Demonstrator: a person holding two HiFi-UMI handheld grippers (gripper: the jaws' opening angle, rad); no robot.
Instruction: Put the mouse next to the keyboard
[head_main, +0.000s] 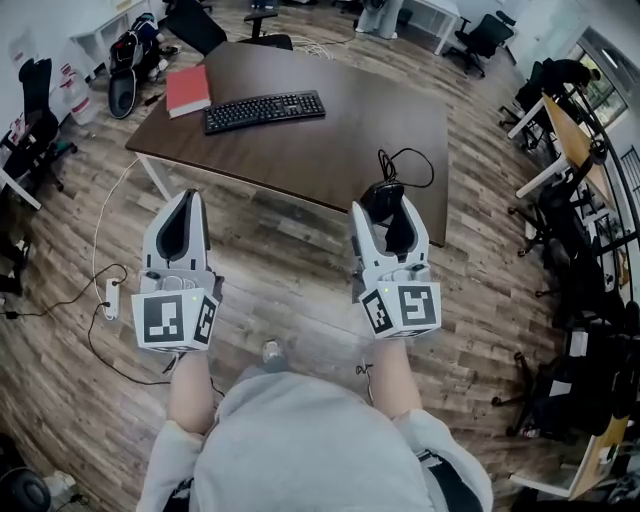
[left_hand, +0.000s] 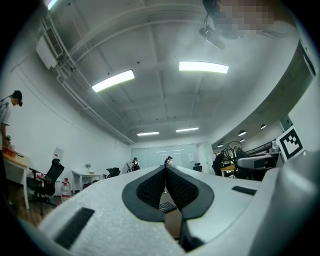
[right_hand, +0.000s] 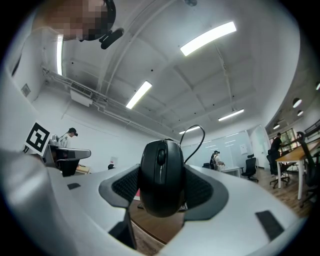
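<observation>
A black wired mouse (right_hand: 162, 177) sits clamped between the jaws of my right gripper (right_hand: 161, 186), its cable (head_main: 410, 162) looping over the near right corner of the dark brown table (head_main: 370, 130). In the head view the mouse (head_main: 381, 198) shows at the tips of the right gripper (head_main: 388, 215), held above the table's near edge. A black keyboard (head_main: 264, 109) lies at the far left of the table. My left gripper (head_main: 184, 226) hangs over the floor left of the table, jaws together with nothing between them (left_hand: 165, 186).
A red book (head_main: 187, 90) lies left of the keyboard. Office chairs (head_main: 482, 38) and desks (head_main: 565, 130) stand round the room. A white power strip (head_main: 111, 298) and cables lie on the wooden floor at the left. People stand far off in the room.
</observation>
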